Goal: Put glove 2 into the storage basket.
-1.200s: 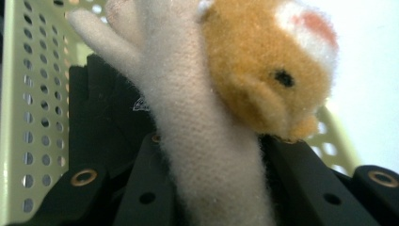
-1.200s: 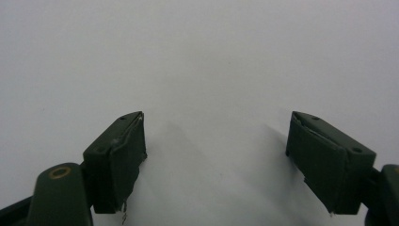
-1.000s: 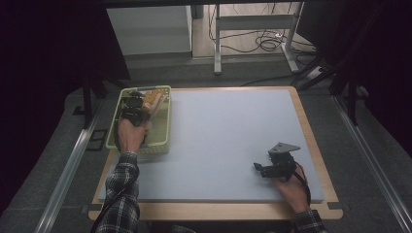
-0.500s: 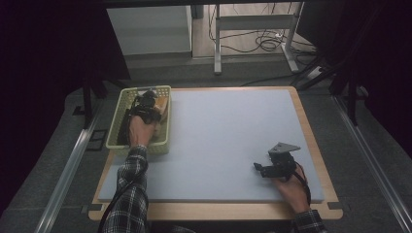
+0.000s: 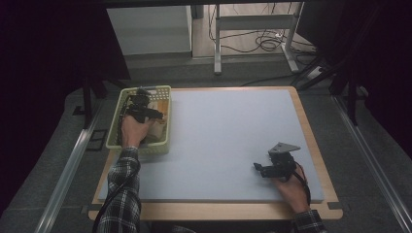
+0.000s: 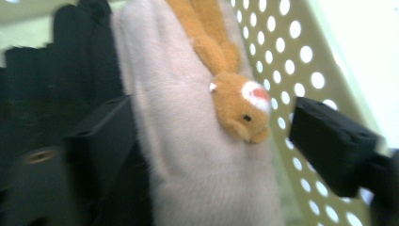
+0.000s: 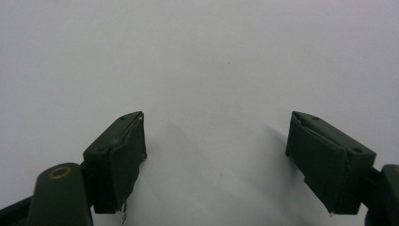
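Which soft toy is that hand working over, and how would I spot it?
Find the pale green perforated basket at the table's far left corner. Inside lies a beige plush between the left gripper's opened jaws. A small orange animal figure with a white-and-red snout sets it apart.

Beige-orange plush toy [image 6: 207, 141] — in basket [image 6: 306, 61].

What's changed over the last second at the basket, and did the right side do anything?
The left gripper, inside the green basket, has just been opening its jaws; the plush toy lies between them, the right jaw clear of it. The hand shifted slightly within the basket. The right gripper stayed open on the grey mat.
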`<state>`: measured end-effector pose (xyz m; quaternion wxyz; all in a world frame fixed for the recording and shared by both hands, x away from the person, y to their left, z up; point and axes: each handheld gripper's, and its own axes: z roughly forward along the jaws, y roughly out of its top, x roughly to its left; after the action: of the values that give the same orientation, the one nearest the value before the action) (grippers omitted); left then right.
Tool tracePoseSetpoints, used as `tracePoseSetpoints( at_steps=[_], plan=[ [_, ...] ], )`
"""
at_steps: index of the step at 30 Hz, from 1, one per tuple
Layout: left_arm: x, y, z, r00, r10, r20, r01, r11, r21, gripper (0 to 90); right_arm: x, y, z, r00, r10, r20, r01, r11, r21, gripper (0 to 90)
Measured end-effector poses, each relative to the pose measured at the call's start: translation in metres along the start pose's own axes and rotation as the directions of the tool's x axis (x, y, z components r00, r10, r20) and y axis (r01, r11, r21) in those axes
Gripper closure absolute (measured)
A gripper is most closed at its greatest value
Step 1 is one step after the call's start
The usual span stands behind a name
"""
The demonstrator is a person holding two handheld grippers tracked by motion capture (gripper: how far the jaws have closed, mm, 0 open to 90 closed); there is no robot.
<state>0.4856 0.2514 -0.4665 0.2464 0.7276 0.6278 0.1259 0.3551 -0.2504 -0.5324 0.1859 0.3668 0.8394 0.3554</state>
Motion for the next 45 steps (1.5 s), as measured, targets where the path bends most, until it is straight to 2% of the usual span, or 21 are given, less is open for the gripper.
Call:
tracePoseSetpoints(
  at_steps=[1, 2, 4, 6, 8, 13, 18, 20, 22, 25, 29, 37, 45],
  plan=[
    [0.000, 0.000, 0.000, 1.0000, 0.000, 0.000, 0.000, 1.0000, 0.000, 32.0, 0.000, 0.000, 0.000, 1.0000, 0.000, 0.000, 0.000, 1.000, 0.000, 19.8],
    [0.003, -0.001, -0.001, 1.0000, -0.007, 0.007, 0.007, 0.9999, 0.008, 32.0, 0.000, 0.000, 0.000, 1.0000, 0.000, 0.000, 0.000, 1.000, 0.000, 19.8],
    [0.009, -0.004, 0.004, 0.9997, -0.026, 0.006, 0.025, 0.9988, 0.042, 46.4, 0.000, 0.000, 0.000, 1.0000, 0.000, 0.000, 0.000, 1.000, 0.000, 19.7],
    [0.013, -0.007, 0.010, 0.9994, -0.031, 0.014, 0.030, 0.9971, 0.071, 53.8, 0.000, 0.000, 0.000, 1.0000, 0.000, 0.000, 0.000, 1.000, 0.000, 19.7],
    [0.013, -0.008, 0.012, 0.9994, -0.032, 0.016, 0.031, 0.9964, 0.078, 59.1, 0.000, 0.000, 0.000, 1.0000, 0.001, 0.000, -0.001, 1.000, 0.000, 19.8],
    [0.008, -0.008, 0.026, 0.9982, -0.036, 0.048, 0.030, 0.9917, 0.125, 64.8, 0.000, 0.000, 0.000, 1.0000, 0.001, 0.000, -0.001, 1.000, 0.000, 19.8],
    [0.003, -0.007, 0.028, 0.9977, -0.021, 0.065, 0.012, 0.9910, 0.133, 65.2, 0.000, 0.000, 0.000, 1.0000, 0.001, -0.001, -0.001, 1.000, 0.000, 19.7],
    [0.005, -0.008, 0.028, 0.9969, -0.019, 0.076, 0.009, 0.9911, 0.133, 65.0, 0.000, 0.000, 0.000, 1.0000, 0.001, 0.000, -0.001, 1.000, 0.000, 19.8],
    [0.009, -0.009, 0.027, 0.9965, -0.026, 0.079, 0.016, 0.9925, 0.121, 58.7, 0.000, 0.000, 0.000, 1.0000, 0.001, 0.000, -0.001, 1.000, 0.000, 19.8],
    [0.014, -0.012, 0.023, 0.9985, -0.015, 0.053, 0.011, 0.9962, 0.087, 48.9, 0.000, 0.000, 0.000, 1.0000, 0.001, 0.000, -0.001, 1.000, 0.000, 19.8],
    [0.016, -0.013, 0.020, 0.9987, -0.010, 0.049, 0.007, 0.9972, 0.075, 46.2, 0.000, 0.000, 0.000, 1.0000, 0.001, 0.000, -0.001, 1.000, 0.000, 19.8],
    [0.024, -0.017, 0.008, 1.0000, 0.007, -0.006, -0.007, 0.9996, 0.026, 34.7, 0.000, 0.000, 0.000, 1.0000, 0.000, 0.000, 0.000, 1.000, 0.000, 19.8],
    [0.034, -0.023, -0.006, 0.9998, 0.006, -0.020, -0.006, 0.9994, -0.033, 20.7, 0.000, 0.000, 0.000, 1.0000, 0.000, 0.000, 0.000, 1.000, 0.000, 19.8]
  ],
)
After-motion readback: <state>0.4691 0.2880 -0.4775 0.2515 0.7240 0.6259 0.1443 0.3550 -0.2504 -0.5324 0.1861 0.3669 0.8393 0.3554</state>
